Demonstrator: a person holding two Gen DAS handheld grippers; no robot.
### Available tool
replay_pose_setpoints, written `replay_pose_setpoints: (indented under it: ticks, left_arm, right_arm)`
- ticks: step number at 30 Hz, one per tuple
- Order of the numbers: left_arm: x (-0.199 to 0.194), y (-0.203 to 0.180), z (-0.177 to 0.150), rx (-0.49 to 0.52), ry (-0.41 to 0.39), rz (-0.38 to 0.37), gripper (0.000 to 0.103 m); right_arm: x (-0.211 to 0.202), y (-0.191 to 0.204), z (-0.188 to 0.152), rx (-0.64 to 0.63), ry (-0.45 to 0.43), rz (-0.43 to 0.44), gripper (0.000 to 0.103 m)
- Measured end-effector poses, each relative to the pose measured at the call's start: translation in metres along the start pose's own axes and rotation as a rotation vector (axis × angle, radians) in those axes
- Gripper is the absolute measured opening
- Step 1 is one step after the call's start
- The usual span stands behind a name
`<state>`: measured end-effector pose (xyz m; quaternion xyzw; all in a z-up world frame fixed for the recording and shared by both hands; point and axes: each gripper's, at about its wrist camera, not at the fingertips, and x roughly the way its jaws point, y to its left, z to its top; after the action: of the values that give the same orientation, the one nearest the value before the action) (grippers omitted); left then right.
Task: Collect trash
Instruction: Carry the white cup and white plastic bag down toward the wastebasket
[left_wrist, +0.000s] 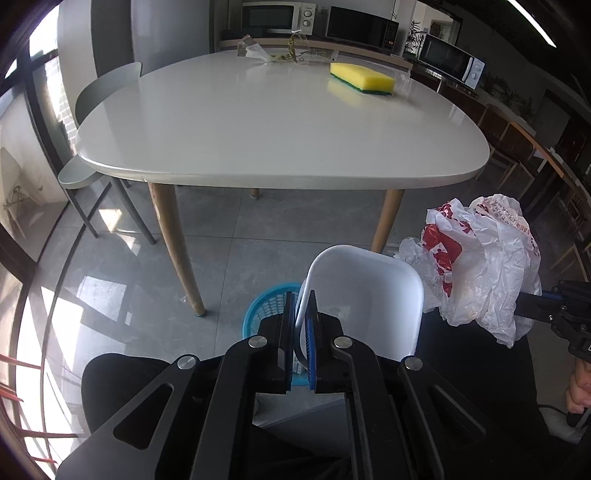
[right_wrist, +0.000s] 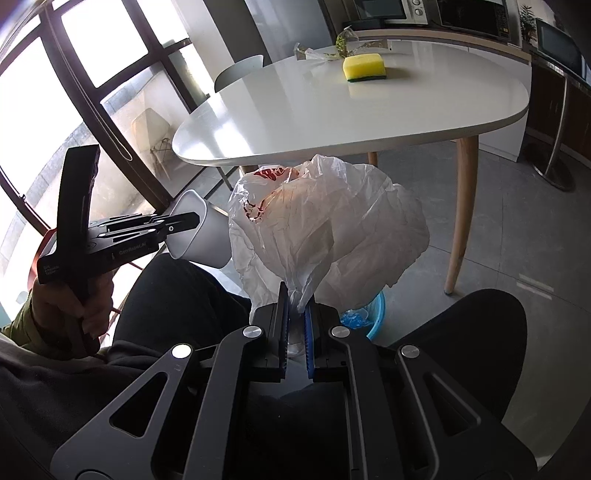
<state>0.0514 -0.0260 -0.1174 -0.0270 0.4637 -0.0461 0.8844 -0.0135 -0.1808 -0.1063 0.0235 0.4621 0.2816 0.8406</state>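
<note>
My left gripper (left_wrist: 301, 306) is shut on the rim of a white plastic cup (left_wrist: 369, 295), held in the air above my lap; the cup also shows in the right wrist view (right_wrist: 207, 230), where that gripper (right_wrist: 192, 219) clamps its rim. My right gripper (right_wrist: 295, 299) is shut on a crumpled white plastic bag with red print (right_wrist: 325, 225), held just right of the cup; the bag also shows in the left wrist view (left_wrist: 480, 262). A blue basket (left_wrist: 266, 306) stands on the floor below, partly hidden; in the right wrist view (right_wrist: 373, 314) it lies under the bag.
A white table (left_wrist: 258, 129) stands ahead with a yellow sponge (left_wrist: 362, 78) and clear plastic wrappers (left_wrist: 277, 51) at its far side. A grey chair (left_wrist: 107, 88) is at its left. Microwaves (left_wrist: 280, 18) line a counter behind. My legs are under both grippers.
</note>
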Motion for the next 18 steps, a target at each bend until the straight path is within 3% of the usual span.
replay_pose_setpoints:
  ticks: [9,18]
  left_arm:
    - [0.042,0.012,-0.019,-0.024,0.089,0.026,0.005]
    - [0.076,0.025,-0.03,-0.032,0.153,0.043,0.005]
  right_arm:
    - [0.072,-0.013,-0.007,0.042,0.115,-0.067,0.007]
    - [0.121,-0.018,-0.007,0.085,0.196,-0.048,0.007]
